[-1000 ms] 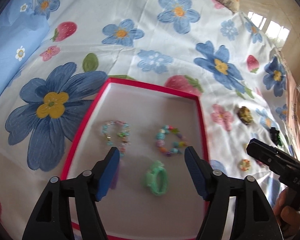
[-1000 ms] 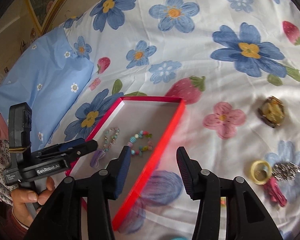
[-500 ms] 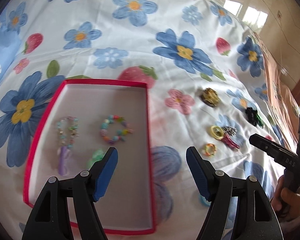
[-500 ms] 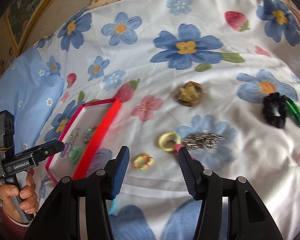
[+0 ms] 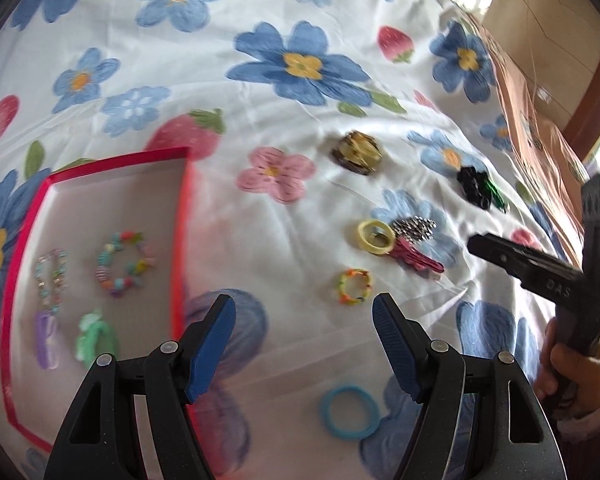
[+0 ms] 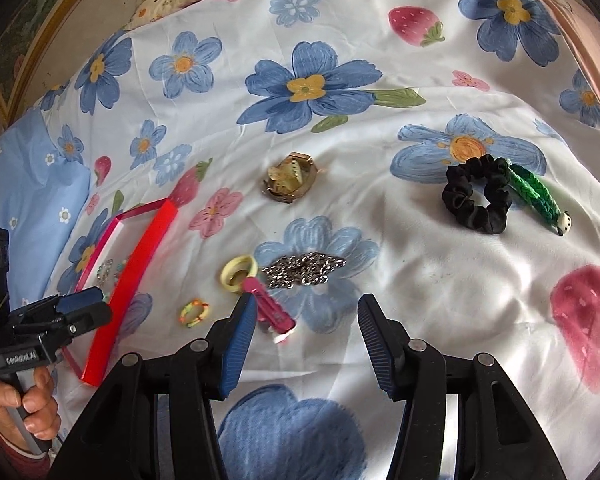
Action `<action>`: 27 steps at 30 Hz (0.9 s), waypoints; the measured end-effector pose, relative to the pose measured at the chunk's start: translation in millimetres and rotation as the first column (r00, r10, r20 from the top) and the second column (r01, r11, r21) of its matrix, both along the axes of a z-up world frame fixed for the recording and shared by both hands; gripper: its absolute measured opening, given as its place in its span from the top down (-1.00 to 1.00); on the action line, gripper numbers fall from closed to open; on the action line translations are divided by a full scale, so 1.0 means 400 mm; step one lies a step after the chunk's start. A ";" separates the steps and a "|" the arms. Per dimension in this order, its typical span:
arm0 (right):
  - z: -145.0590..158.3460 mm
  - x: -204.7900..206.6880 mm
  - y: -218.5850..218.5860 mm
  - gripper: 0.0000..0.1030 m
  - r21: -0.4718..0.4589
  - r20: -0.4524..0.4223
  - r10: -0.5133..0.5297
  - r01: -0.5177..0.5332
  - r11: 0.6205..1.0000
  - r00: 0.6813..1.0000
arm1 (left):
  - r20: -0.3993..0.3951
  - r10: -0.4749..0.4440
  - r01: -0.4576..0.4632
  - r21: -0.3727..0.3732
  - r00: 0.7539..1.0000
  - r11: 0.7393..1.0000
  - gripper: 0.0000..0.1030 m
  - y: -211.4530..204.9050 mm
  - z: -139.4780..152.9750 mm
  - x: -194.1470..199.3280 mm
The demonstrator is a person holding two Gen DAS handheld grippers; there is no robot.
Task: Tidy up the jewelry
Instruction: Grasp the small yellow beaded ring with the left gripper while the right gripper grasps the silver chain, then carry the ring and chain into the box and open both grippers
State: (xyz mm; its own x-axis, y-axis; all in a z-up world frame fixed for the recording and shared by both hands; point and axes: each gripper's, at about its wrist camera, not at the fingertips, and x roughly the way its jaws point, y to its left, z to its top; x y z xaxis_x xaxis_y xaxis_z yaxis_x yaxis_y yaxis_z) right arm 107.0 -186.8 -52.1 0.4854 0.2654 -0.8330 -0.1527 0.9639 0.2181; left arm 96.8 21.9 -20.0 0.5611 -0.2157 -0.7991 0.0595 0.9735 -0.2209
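A red-rimmed tray [image 5: 178, 240] lies on the flowered bedsheet with a colourful bead bracelet [image 5: 124, 264], a pale bead bracelet [image 5: 50, 276] and a green hair tie [image 5: 96, 338] in it. My left gripper [image 5: 304, 320] hangs open and empty just right of the tray, above a blue ring [image 5: 350, 412]. My right gripper [image 6: 306, 320] is open and empty over the sheet. A pink clip [image 6: 270, 308] lies by its left finger, with a silver chain [image 6: 304, 272] and a yellow ring [image 6: 238, 272] just beyond. A small multicolour ring [image 6: 196, 312] sits toward the tray [image 6: 140, 264].
Farther out lie a gold-brown clip [image 6: 290, 182], a black scrunchie [image 6: 476, 196] and a green braided band [image 6: 534, 196]. A blue pillow [image 6: 32, 184] sits left of the tray. A person's hand holds each gripper handle. The bed's right edge borders a brown box [image 5: 540, 140].
Both grippers have swung right, away from over the tray toward the loose jewellery on the sheet. The right jaws stand slightly wider than before. Nothing was picked up.
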 end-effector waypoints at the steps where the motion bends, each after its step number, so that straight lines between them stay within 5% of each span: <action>1: -0.004 0.006 -0.001 -0.05 -0.004 -0.002 0.003 -0.003 1.000 1.000 | -0.004 -0.012 0.012 0.004 1.000 1.000 -0.38 -0.012 -0.008 0.013; 12: -0.088 0.099 0.036 -0.06 -0.048 -0.070 0.065 -0.069 0.996 0.995 | -0.068 -0.070 0.071 0.012 0.995 0.997 -0.29 -0.098 -0.107 0.131; 14: -0.104 0.107 0.054 -0.08 -0.056 -0.088 0.092 -0.097 0.994 0.992 | -0.083 -0.087 0.089 0.020 0.993 0.996 0.22 -0.114 -0.129 0.144; 16: -0.113 0.109 0.072 -0.09 -0.078 -0.088 0.114 -0.121 0.990 0.990 | -0.076 -0.092 0.096 0.045 0.993 0.994 0.35 -0.123 -0.137 0.148; 17: -0.117 0.110 0.083 -0.08 -0.093 -0.085 0.124 -0.132 0.987 0.989 | -0.071 -0.101 0.105 0.045 0.992 0.993 0.60 -0.126 -0.138 0.149; 19: -0.121 0.115 0.093 0.08 -0.108 -0.084 0.127 -0.136 0.985 0.988 | -0.073 -0.111 0.113 0.028 0.991 0.993 0.84 -0.124 -0.141 0.153; 21: -0.124 0.118 0.103 0.57 -0.122 -0.083 0.131 -0.141 0.982 0.988 | -0.069 -0.111 0.113 0.019 0.991 0.993 0.90 -0.116 -0.140 0.152; 23: -0.125 0.119 0.110 0.76 -0.114 -0.086 0.140 -0.150 0.982 0.986 | -0.062 -0.111 0.112 0.017 0.992 0.994 0.94 -0.105 -0.134 0.144; 27: -0.118 0.112 0.123 0.79 -0.097 -0.079 0.148 -0.155 0.983 0.986 | -0.037 -0.098 0.098 0.003 0.995 0.995 0.94 -0.081 -0.109 0.118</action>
State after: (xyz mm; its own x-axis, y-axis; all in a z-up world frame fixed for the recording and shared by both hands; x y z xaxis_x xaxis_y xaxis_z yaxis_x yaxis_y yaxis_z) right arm 152.0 -137.4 -99.3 0.3845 0.2428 -0.8906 -0.2861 0.9486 0.1351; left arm 144.0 -10.4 -63.6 0.5080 -0.2639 -0.8199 0.1463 0.9645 -0.2198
